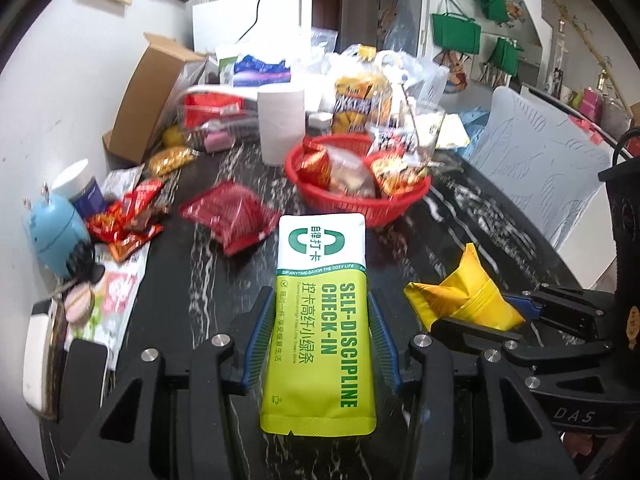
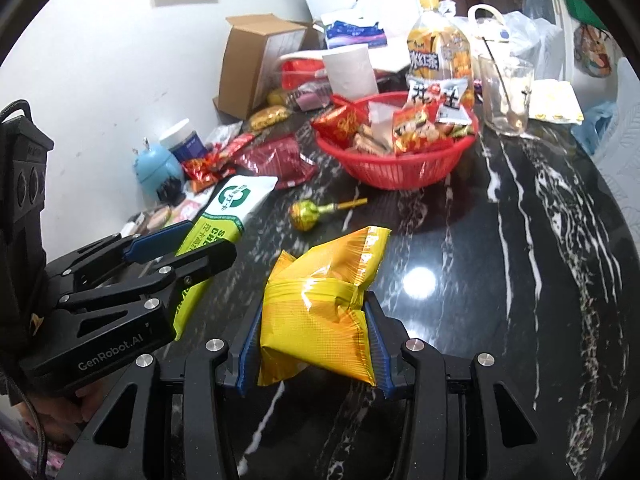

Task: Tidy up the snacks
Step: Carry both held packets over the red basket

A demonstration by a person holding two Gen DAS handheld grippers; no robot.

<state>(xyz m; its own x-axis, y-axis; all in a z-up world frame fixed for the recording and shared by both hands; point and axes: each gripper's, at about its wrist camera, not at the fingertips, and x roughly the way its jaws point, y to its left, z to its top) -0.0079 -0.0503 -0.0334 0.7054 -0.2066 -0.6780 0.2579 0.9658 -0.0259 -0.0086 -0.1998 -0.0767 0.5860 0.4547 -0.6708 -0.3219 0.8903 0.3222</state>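
Note:
My left gripper (image 1: 320, 336) is shut on a green and white stick pouch (image 1: 322, 312), held above the black marble table (image 1: 460, 232). It also shows in the right wrist view (image 2: 224, 216). My right gripper (image 2: 314, 340) is shut on a yellow snack packet (image 2: 320, 300), seen from the left wrist view (image 1: 464, 300) too. A red basket (image 1: 356, 200) with several snacks stands ahead, also in the right wrist view (image 2: 400, 160). A dark red packet (image 1: 230, 214) and a gold lollipop (image 2: 308, 214) lie on the table before it.
Loose red wrappers (image 1: 128, 216), a blue figurine (image 1: 56, 232) and a jar (image 1: 80, 188) line the left wall. A paper roll (image 1: 280, 120), a cardboard box (image 1: 152, 96), a drink bottle (image 2: 436, 48) and a glass (image 2: 506, 92) stand behind the basket. A pale chair (image 1: 540, 160) is at right.

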